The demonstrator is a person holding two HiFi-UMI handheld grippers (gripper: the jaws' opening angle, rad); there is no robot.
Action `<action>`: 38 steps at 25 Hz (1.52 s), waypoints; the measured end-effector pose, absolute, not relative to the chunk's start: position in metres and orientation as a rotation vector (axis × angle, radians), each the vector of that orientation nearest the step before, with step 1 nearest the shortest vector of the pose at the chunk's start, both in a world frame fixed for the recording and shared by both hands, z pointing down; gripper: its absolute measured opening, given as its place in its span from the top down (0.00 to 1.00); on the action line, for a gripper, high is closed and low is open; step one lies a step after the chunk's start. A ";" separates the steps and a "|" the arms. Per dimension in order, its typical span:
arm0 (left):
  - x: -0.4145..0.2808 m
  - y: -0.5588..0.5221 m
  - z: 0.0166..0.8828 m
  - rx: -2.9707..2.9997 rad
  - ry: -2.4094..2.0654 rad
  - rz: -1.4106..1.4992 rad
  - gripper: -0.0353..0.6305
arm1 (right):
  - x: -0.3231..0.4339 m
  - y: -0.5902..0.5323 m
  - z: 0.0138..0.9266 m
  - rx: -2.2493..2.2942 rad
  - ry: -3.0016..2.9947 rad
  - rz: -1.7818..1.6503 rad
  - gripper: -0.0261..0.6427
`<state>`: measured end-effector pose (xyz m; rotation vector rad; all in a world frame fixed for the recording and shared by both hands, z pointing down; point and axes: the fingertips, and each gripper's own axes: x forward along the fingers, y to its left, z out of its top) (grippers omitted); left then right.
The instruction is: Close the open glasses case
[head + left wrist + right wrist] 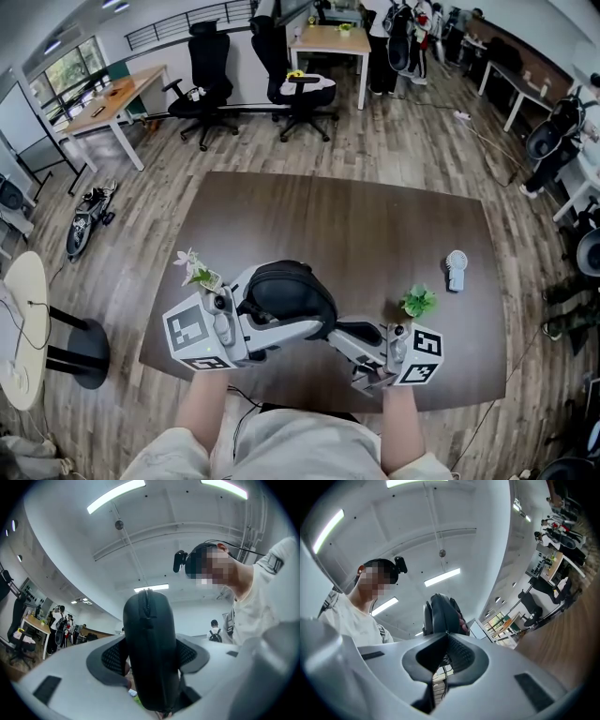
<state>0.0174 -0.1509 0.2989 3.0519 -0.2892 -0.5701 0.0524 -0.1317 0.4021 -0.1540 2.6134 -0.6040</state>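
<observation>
Black and hard-shelled, the glasses case [286,292] is held up off the dark brown table [375,216]. In the head view it shows over the table's 6 o'clock side, close in front of the person [342,616], who wears a pale T-shirt. The left claw [150,667] reaches in from the case's 8 o'clock and is clamped on it. In the left gripper view the case stands on end between the two wide-spread jaws, with both dark ribbed pads [111,658] pressed against its flanks. A zip line with its slider at the top runs up the middle of the end facing that camera. The right claw [446,634] comes at the case from 4 o'clock in the head view. In the right gripper view its jaws are together, the tips meeting right at the near rim of the case, which rises just beyond them. Whether a zip tab is nipped between those tips cannot be made out, nor whether the zip has been run fully round. On the table a small potted sprig [195,270] with white flowers stands at the case's 9 o'clock, just beside the left claw. A little green plant [419,302] stands at 3 o'clock, near the right claw's marker cube. A small white handheld fan [457,270] lies past the green plant, toward the table's 3 o'clock edge. Beyond the table at 12 o'clock, two black office chairs [208,89] stand on the wood-plank floor [394,141], between pale wooden desks [330,39].
</observation>
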 end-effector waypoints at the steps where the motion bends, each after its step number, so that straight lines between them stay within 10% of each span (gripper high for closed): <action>1: 0.019 -0.149 0.300 3.058 -0.273 -0.563 0.53 | 0.052 -0.132 0.403 -0.158 2.619 -0.604 0.94; 38: 0.066 -0.114 0.369 3.370 -0.160 0.086 0.56 | 0.062 -0.122 0.425 -0.161 2.828 -0.579 0.96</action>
